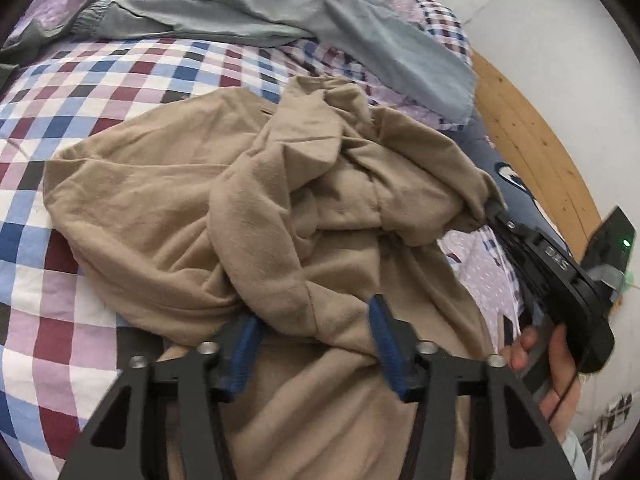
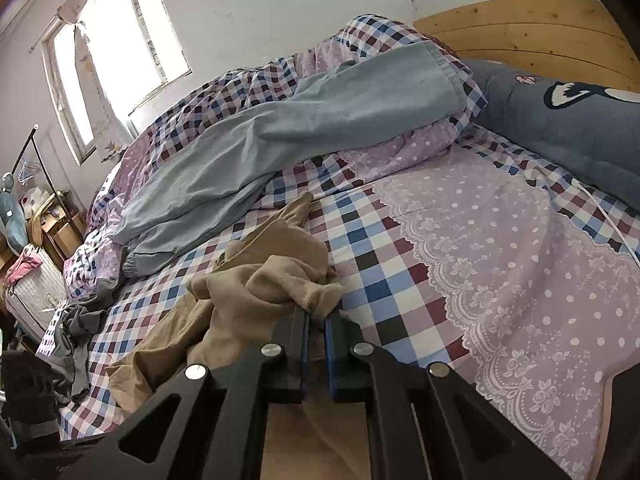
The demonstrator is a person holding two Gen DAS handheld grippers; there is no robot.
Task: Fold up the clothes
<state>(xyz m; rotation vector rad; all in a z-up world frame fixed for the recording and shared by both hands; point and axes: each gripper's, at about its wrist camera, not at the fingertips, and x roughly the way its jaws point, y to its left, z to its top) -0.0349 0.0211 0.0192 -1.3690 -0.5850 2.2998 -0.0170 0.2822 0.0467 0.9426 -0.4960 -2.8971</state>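
Left wrist view: the tan garment (image 1: 224, 216) lies bunched and twisted on the checked bedspread (image 1: 80, 92), its flatter part spread toward the left, its crumpled folds heaped in the middle. The left gripper (image 1: 316, 344) stands spread wide, blue pads apart, with a roll of the tan cloth lying between them — not pinched. To the right of the garment the right gripper (image 1: 494, 210) is clamped on a gathered corner of the cloth, lifting it off the bedspread; a hand (image 1: 556, 368) holds its handle. Beyond the garment a grey-blue pair of trousers (image 1: 280, 12) lies across the far bedding. The wooden headboard (image 1: 532, 132) runs along the right, past the garment.

Right wrist view: the right gripper (image 2: 316, 324) is closed tight on a wad of the tan garment (image 2: 256, 284), cloth bulging out above the two pads. The rest of the garment trails down and left over the checked bedspread (image 2: 372, 248). Behind the garment lie the grey-blue trousers (image 2: 304, 124); to its right, a lilac lace-printed panel (image 2: 500, 240) of the bedding, then a dark blue pillow (image 2: 560, 128) against the wooden headboard (image 2: 532, 28). A window (image 2: 116, 52) stands far left of the garment — brightly lit.
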